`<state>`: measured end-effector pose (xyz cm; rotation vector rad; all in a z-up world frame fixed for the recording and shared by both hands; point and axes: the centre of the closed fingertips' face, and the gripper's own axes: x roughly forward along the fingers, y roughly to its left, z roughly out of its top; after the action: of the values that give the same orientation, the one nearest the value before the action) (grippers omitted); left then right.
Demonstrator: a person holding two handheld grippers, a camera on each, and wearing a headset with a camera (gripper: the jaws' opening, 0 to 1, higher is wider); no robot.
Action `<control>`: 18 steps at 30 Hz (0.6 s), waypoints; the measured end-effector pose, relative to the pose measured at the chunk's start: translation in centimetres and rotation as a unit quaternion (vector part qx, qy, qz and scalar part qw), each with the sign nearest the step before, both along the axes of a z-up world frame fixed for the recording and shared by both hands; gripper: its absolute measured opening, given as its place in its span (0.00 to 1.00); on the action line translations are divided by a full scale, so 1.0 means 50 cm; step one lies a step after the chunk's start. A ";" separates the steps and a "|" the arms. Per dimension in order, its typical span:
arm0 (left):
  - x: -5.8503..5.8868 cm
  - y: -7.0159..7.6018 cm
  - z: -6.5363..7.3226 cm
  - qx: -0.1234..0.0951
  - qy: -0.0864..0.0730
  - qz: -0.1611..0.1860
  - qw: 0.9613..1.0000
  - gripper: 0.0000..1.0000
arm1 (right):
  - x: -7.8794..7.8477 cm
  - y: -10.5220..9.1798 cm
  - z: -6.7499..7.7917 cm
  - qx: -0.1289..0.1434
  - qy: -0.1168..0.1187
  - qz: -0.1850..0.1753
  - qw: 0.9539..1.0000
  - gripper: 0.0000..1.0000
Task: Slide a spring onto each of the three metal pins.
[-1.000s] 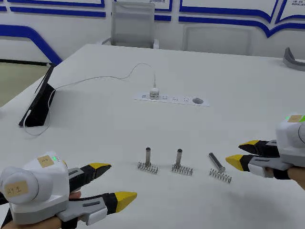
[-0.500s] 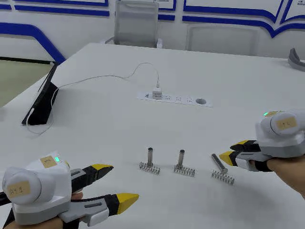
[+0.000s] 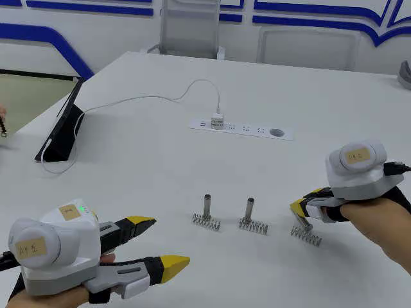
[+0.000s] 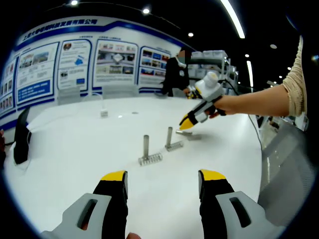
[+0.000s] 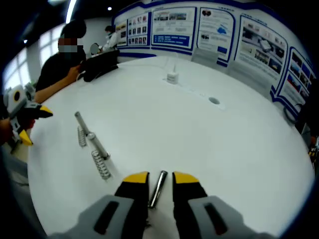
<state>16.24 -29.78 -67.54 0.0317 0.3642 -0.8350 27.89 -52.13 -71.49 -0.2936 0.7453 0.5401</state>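
White table [image 3: 128,160]; the white power strip [image 3: 241,128] set flat in it is taken as reference. On the person's side of the strip, three short grey metal pins stand in a row roughly parallel to it. The first pin [image 3: 207,205] and second pin [image 3: 250,208] are upright; the third pin [image 5: 158,186] lies flat, toward the strip's round-socket end. A small coiled steel spring lies flat on the table at the foot of each pin, on the side away from the strip: first spring [image 3: 206,222], second spring [image 3: 253,226], third spring [image 3: 306,236]. Right gripper [image 3: 300,208] is low at the third pin, yellow-tipped jaws narrowed to either side of it; whether they are clamping it cannot be told. Left gripper [image 3: 160,242] is farther from the strip than the springs, past the first pin, jaws spread wide, released.
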 end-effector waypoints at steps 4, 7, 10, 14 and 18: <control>-0.001 -0.001 -0.001 0.000 0.001 0.000 1.000 0.58 | -0.001 0.001 -0.010 -0.003 0.008 -0.004 1.000 0.19; -0.002 -0.002 -0.002 0.001 0.002 -0.001 1.000 0.58 | 0.004 -0.001 -0.018 -0.005 0.013 -0.008 1.000 0.18; -0.003 -0.003 -0.002 0.001 0.002 -0.002 1.000 0.58 | 0.008 -0.003 -0.021 -0.007 0.016 -0.014 1.000 0.17; -0.003 -0.004 -0.002 0.001 0.002 -0.002 1.000 0.57 | 0.010 -0.003 -0.028 -0.004 0.024 -0.021 0.999 0.16; -0.003 -0.003 -0.003 0.001 0.003 -0.001 1.000 0.57 | 0.011 0.000 -0.034 -0.001 0.030 -0.024 0.999 0.15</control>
<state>16.09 -29.91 -67.68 0.0311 0.3701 -0.8366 28.44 -52.14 -73.17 -0.2614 0.8085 0.5054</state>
